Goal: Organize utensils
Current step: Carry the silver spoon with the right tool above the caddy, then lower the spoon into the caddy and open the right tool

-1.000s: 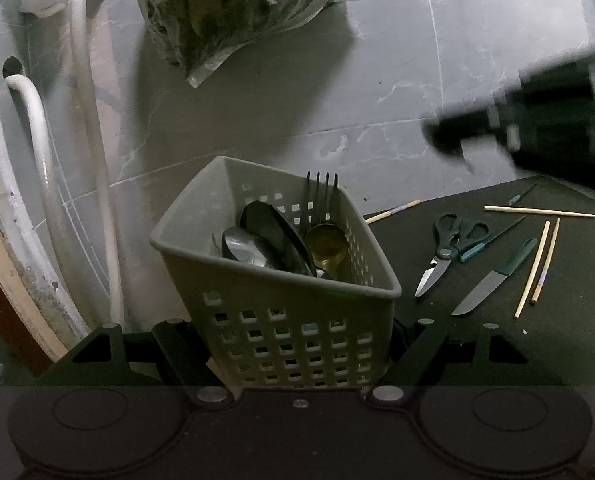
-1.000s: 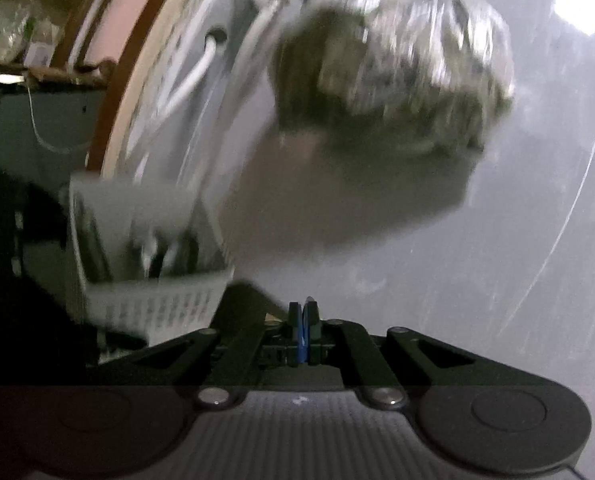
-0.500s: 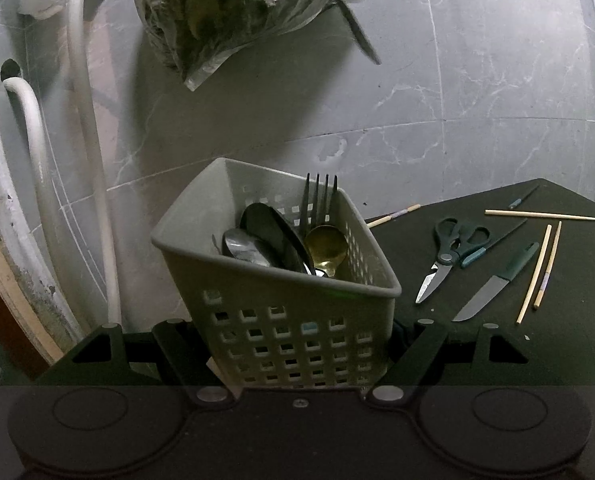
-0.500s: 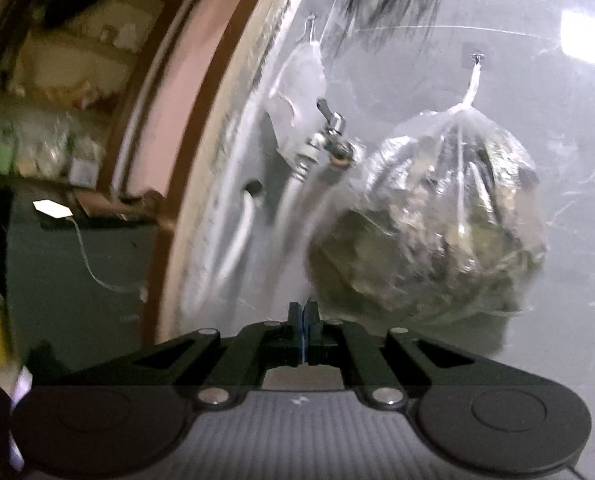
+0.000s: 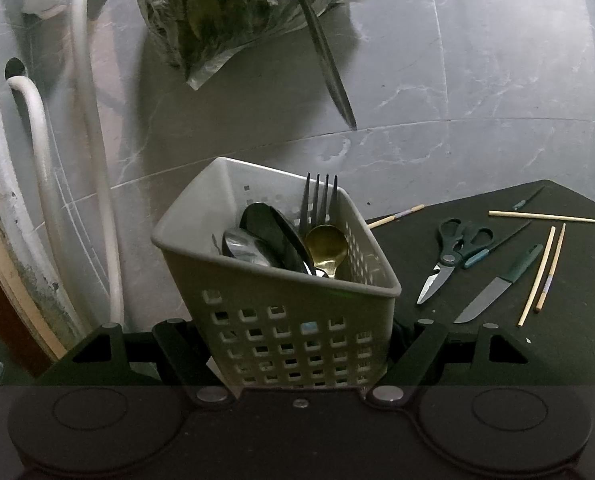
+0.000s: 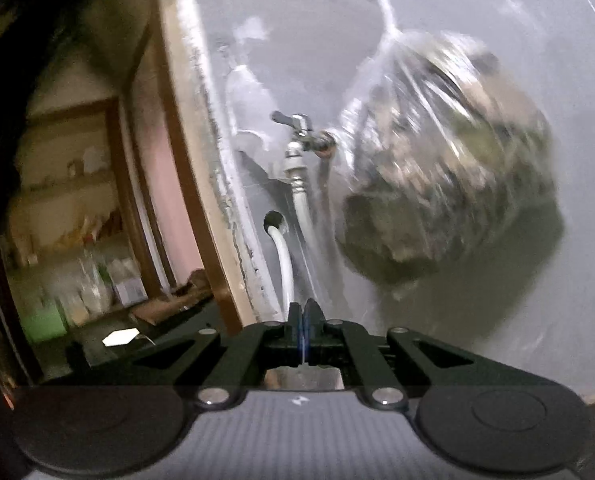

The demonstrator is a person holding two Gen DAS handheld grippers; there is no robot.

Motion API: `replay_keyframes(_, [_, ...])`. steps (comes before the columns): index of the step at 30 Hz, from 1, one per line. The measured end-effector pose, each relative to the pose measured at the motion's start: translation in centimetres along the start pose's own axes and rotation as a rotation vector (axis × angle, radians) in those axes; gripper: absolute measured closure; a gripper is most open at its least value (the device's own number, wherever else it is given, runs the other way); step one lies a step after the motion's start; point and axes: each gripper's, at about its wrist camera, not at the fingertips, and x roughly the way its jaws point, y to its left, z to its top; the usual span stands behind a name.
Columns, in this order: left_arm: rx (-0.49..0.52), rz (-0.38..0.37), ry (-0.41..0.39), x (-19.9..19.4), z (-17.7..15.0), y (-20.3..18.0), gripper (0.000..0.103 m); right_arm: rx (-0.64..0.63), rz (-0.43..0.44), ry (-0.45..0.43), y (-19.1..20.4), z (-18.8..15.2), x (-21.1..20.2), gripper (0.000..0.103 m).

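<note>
Along the far left wall, 2 white hoses run down beside a bag of dark stuff hanging on the grey tiles. Near the middle, the left gripper is clamped on the grey perforated caddy, 1 finger against each side of it. Inside the caddy stand a steel spoon, a black spoon, a dark fork with its tines up and a gold spoon. Above and just right of the caddy, a long dark utensil hangs point down from the top edge of the view; what grips it is out of sight there. Right of the caddy, on the black worktop, lie scissors, a green-handled knife and several loose chopsticks, with 2 more near the right edge.

Seen from the right wrist, a doorway with blurred shelves is on the left, then a tap and the hoses, then the bag. The right gripper is clenched, its fingers pressed together with a thin blue strip between them; whether that is the utensil I cannot tell.
</note>
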Motion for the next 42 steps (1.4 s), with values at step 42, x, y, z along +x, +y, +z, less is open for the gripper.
replay_keyframes(42, [0.018, -0.015, -0.003, 0.0, -0.1, 0.3, 0.024, 0.421, -0.125, 0.133, -5.4, -5.9, 5.1, 0.102])
